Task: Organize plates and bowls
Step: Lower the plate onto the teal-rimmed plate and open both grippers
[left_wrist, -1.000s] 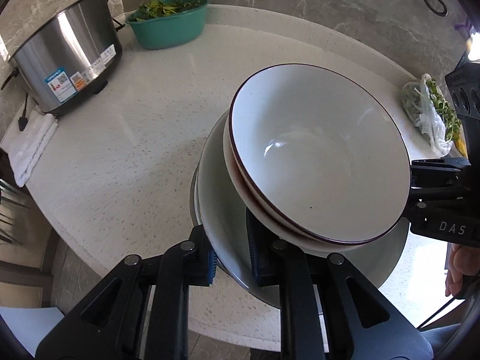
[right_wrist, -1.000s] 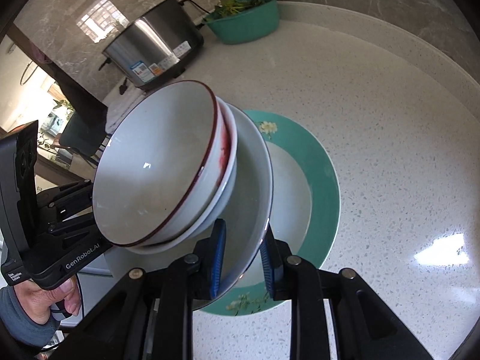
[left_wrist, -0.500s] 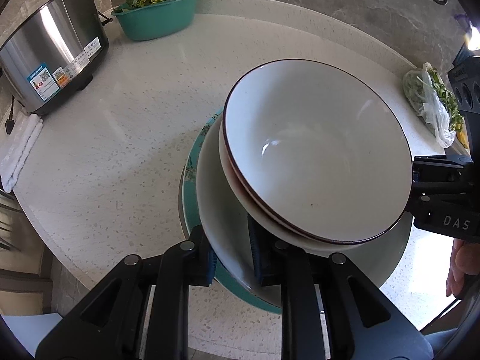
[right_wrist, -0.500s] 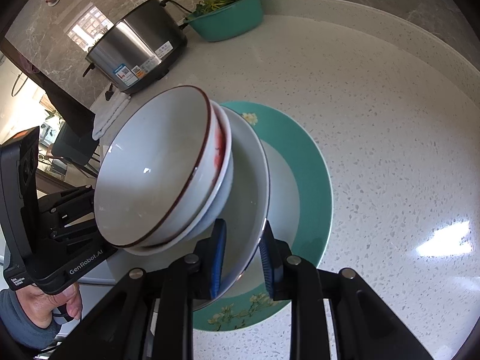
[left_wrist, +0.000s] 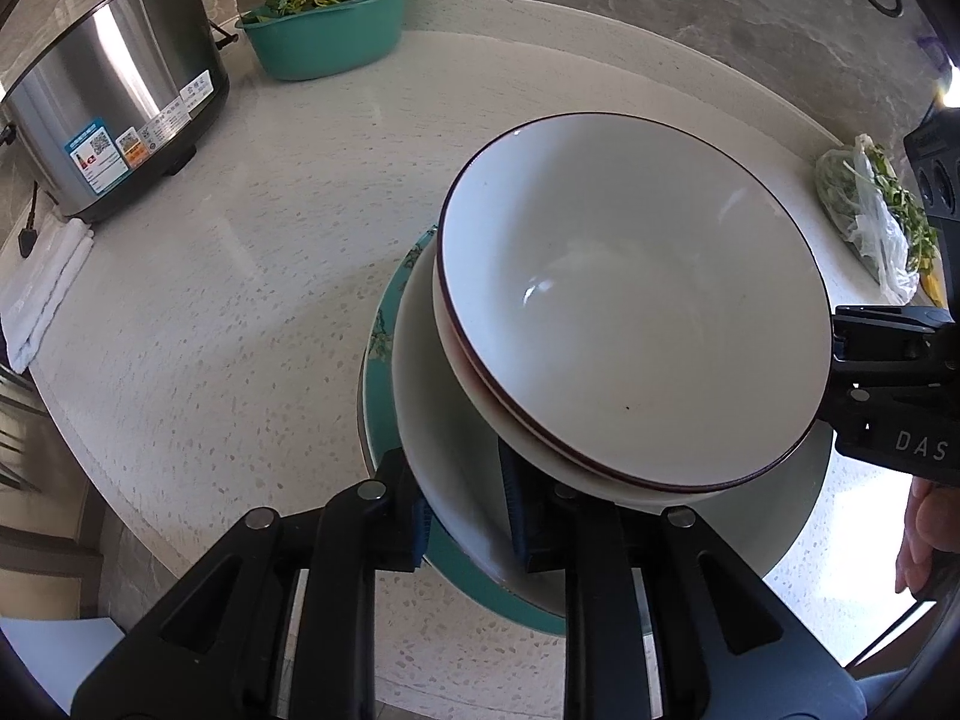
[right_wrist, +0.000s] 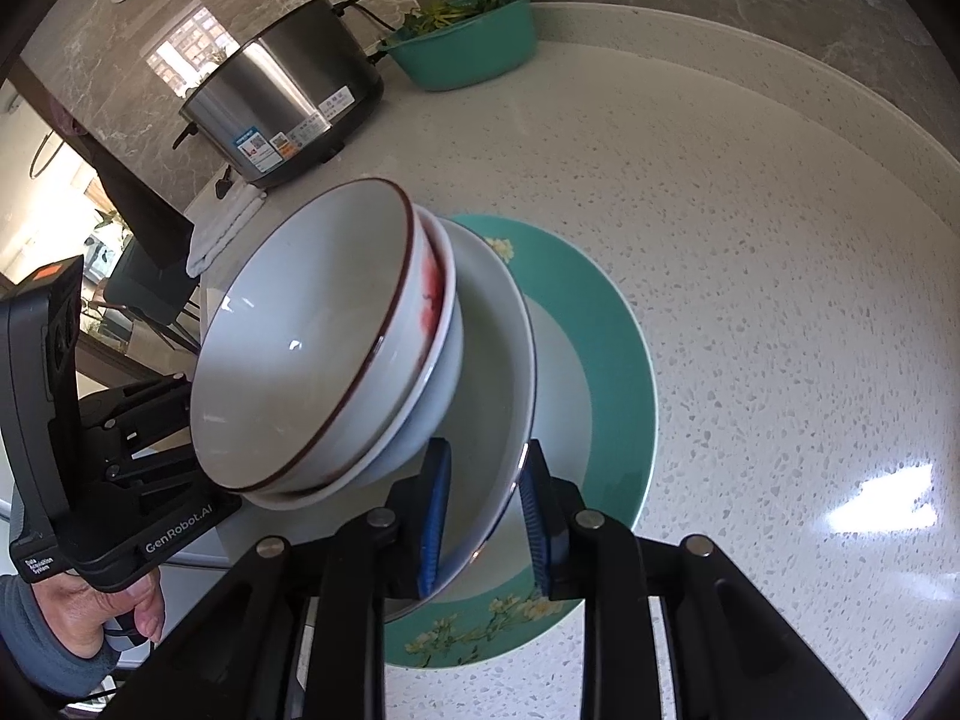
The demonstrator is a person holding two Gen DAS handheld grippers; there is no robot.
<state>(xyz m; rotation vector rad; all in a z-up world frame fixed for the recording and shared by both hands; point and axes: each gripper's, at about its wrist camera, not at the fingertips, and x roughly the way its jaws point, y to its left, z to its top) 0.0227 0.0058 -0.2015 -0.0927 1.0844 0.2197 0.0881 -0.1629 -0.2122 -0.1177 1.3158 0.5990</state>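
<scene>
Two nested white bowls with dark red rims (left_wrist: 630, 312) (right_wrist: 312, 342) sit in a white deep plate (left_wrist: 438, 420) (right_wrist: 498, 360). My left gripper (left_wrist: 468, 510) is shut on the near rim of that plate. On the opposite rim my right gripper (right_wrist: 485, 513) is shut, its blue pads on either side of the edge. The stack hangs tilted just over a teal-rimmed flowered plate (left_wrist: 378, 348) (right_wrist: 612, 348) lying on the speckled counter. I cannot tell whether the two plates touch. Each gripper's body shows at the edge of the other's view.
A steel cooker (left_wrist: 114, 102) (right_wrist: 282, 102) and a teal basin of greens (left_wrist: 330, 30) (right_wrist: 468, 42) stand at the back left. A folded white cloth (left_wrist: 42, 294) lies by the cooker. A bag of greens (left_wrist: 870, 216) lies at the right. The counter's curved front edge (left_wrist: 180, 540) is close.
The stack has come down toward the teal plate, which now shows more fully under it. Both grippers keep their hold on the white plate.
</scene>
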